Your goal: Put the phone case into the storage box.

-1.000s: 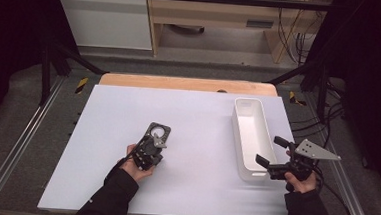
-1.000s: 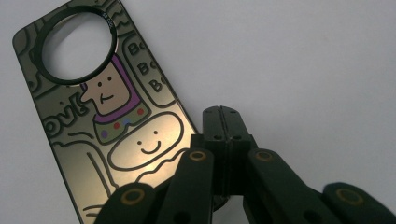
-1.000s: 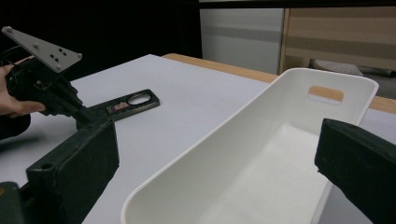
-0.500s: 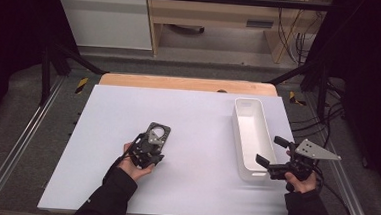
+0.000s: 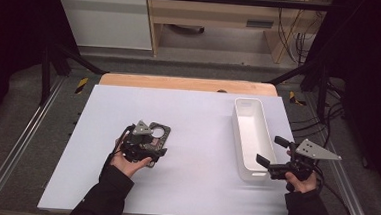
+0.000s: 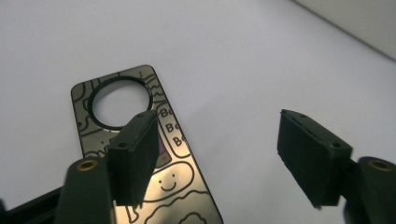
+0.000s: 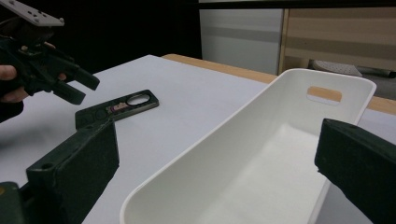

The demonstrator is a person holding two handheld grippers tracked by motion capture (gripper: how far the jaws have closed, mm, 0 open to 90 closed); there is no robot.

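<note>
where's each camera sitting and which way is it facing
High view: above the person's side, looking forward and down on the table; both forearms, left gripper and right gripper show.
Left gripper view: rides the left gripper, looking down past its open jaws at the dark tag.
Right gripper view: rides the right gripper, looking level across the white bin; its own jaws stand open.
Shared: the tag and the left gripper show in the high and right gripper views.

The white table top [image 5: 202,123] is evenly lit from above while the surroundings at 9 and 3 o'clock are left almost black. Soft shadows are cast beneath the white bin [image 5: 249,136]. Glare is seen on the metal plate [image 6: 140,154]. Nearby jaws are rendered slightly blurred.
</note>
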